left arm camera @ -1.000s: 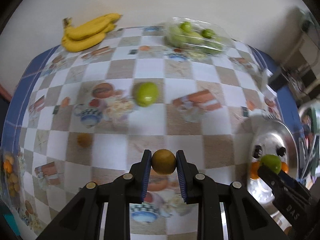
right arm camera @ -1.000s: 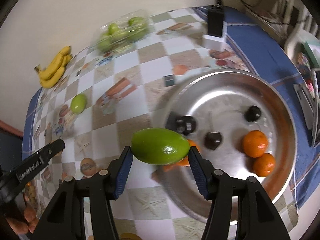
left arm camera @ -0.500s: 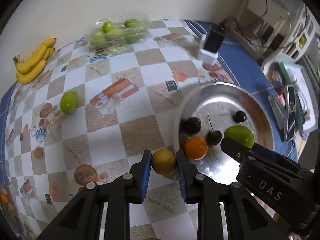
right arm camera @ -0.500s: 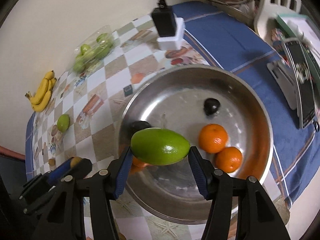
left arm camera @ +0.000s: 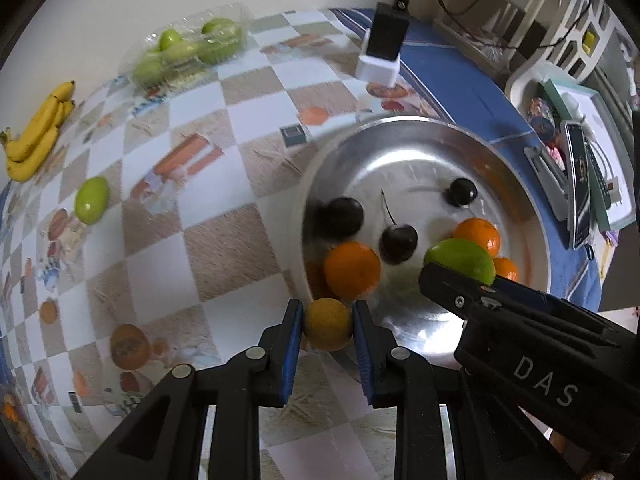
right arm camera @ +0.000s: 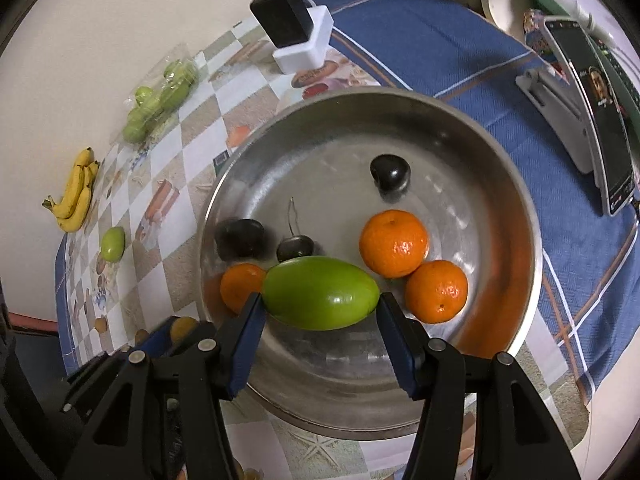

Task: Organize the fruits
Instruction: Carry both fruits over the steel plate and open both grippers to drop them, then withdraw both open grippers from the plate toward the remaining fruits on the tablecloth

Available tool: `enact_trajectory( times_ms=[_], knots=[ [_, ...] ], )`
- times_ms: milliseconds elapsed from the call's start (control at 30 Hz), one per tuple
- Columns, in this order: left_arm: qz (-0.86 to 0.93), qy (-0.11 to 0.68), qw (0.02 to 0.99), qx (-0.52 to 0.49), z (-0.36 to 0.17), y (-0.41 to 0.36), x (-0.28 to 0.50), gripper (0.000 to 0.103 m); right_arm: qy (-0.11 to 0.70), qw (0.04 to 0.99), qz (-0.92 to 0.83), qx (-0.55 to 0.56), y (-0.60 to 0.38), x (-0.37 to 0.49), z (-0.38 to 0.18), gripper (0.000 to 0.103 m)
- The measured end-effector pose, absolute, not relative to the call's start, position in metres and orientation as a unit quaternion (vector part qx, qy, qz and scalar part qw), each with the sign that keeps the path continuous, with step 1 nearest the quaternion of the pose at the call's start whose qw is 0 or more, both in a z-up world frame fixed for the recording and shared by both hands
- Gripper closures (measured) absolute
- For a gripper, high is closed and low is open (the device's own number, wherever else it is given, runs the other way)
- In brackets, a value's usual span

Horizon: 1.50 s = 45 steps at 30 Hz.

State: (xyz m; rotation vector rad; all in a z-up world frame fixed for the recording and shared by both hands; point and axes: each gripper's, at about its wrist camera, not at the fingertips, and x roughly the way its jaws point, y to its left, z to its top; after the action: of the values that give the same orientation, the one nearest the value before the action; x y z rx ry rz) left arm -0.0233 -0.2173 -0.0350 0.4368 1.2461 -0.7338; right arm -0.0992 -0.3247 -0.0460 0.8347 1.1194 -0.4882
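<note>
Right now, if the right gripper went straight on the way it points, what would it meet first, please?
The right gripper, shut on the green fruit, points down into the metal bowl. It would probably meet the bowl's bare floor first, between the oranges, though depth is unclear.

Both held fruits now nearer, over the metal bowl (right arm camera: 516,208).

— How are the two grippers set?
— Both point steeply down. The left gripper (left arm camera: 327,330) pinches a small yellow fruit (left arm camera: 327,329); the right gripper (right arm camera: 320,307) clamps a green fruit (right arm camera: 320,298) over the steel bowl (right arm camera: 500,184).
</note>
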Motion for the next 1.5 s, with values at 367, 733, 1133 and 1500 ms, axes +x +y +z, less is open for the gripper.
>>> enact_trajectory(
  times_ms=[367, 733, 1133, 1500],
  knots=[
    [-0.349, 0.561, 0.722, 0.207, -0.038, -0.228, -0.034, 0.075, 0.509, 0.737, -0.22, 0.388, -0.325, -0.1, -0.047, 0.044],
    [-0.349, 0.564, 0.719, 0.207, -0.038, -0.227, -0.031, 0.066, 0.503, 0.743, -0.219, 0.383, -0.324, -0.1, -0.043, 0.044],
    [-0.29, 0.589, 0.733, 0.176, -0.04, -0.198, -0.002, 0.066, 0.497, 0.748, -0.22, 0.38, -0.324, -0.099, -0.039, 0.044],
    [-0.203, 0.612, 0.759, 0.09, -0.038, -0.142, 0.044, 0.049, 0.503, 0.753, -0.21, 0.368, -0.316, -0.091, -0.04, 0.044]
  ],
)
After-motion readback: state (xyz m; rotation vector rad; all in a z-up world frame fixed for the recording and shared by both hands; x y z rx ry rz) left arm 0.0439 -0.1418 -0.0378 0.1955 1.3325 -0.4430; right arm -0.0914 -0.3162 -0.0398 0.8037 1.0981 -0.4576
